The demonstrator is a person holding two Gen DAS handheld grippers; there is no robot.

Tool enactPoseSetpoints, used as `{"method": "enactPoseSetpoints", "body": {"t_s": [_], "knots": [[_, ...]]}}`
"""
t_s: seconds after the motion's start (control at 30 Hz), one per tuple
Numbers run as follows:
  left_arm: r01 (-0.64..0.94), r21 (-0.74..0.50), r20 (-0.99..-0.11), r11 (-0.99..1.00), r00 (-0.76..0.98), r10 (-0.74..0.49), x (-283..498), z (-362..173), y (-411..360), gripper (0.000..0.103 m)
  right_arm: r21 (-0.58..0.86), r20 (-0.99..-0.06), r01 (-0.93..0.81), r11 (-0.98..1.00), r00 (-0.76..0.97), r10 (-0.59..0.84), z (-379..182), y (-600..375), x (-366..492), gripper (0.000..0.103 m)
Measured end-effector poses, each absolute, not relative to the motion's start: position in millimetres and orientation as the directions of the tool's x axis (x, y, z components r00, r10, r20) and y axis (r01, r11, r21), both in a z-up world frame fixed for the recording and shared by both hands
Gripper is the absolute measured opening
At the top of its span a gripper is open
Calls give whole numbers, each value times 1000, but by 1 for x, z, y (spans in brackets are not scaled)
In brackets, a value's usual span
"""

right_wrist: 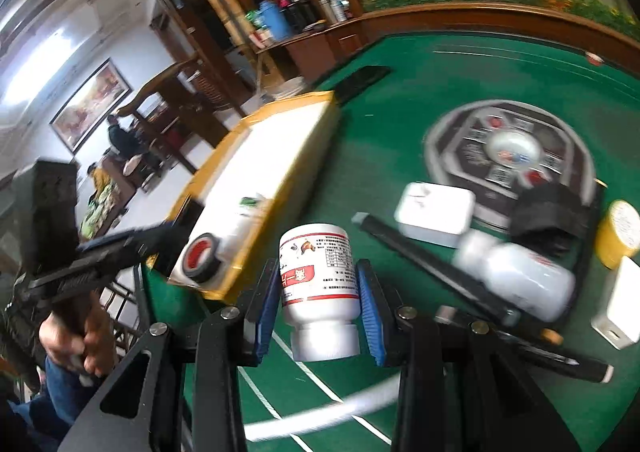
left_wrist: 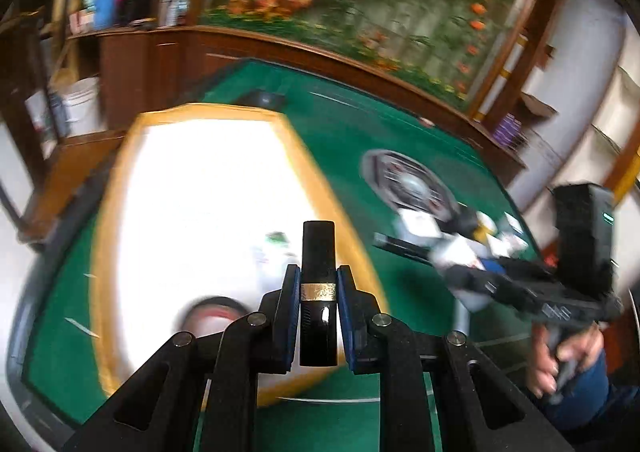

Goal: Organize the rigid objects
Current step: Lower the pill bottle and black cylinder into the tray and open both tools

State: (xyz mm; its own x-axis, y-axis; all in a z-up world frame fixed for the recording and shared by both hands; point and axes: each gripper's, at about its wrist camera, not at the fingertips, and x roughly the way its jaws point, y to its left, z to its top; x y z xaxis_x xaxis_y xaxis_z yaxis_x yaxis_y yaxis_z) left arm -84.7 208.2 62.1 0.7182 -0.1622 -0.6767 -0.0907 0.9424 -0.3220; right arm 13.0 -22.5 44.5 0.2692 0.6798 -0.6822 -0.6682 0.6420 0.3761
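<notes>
Okay, my left gripper point(left_wrist: 318, 292) is clamped on a black tube point(left_wrist: 318, 292) with a gold band, pads tight on both sides, tube upright between the jaws, held above the yellow-rimmed tray point(left_wrist: 116, 211). My right gripper point(right_wrist: 319, 298) grips a white bottle point(right_wrist: 319, 284), cap end toward the camera, label facing me, squarely between the blue pads. Left of it in the tray lies a tape roll point(right_wrist: 202, 256). On the green table point(right_wrist: 384, 123) to the right: another white bottle point(right_wrist: 516, 276), white box point(right_wrist: 434, 213), yellow jar point(right_wrist: 618, 232), black stick point(right_wrist: 424, 264).
</notes>
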Motion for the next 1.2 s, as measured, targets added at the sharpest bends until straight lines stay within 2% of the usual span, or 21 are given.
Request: {"method": "enactPoseSetpoints", "body": {"t_s": [0.23, 0.5, 1.03, 1.13, 1.2], "knots": [[-235, -299, -717, 925, 695, -55, -70, 34, 246, 18, 387, -690, -701, 599, 210, 692, 56, 55, 11, 37], [-338, -279, -763, 899, 647, 7, -71, 13, 272, 18, 441, -738, -655, 614, 125, 663, 34, 133, 34, 37], [-337, -186, -772, 923, 631, 75, -75, 12, 268, 19, 385, -824, -656, 649, 73, 562, 8, 199, 34, 37], [-341, -190, -774, 921, 629, 73, -75, 12, 269, 20, 387, -821, -657, 646, 73, 567, 9, 198, 34, 37], [-336, -200, -772, 920, 633, 63, -76, 13, 269, 26, 395, -816, -659, 640, 68, 574, 12, 196, 34, 39]]}}
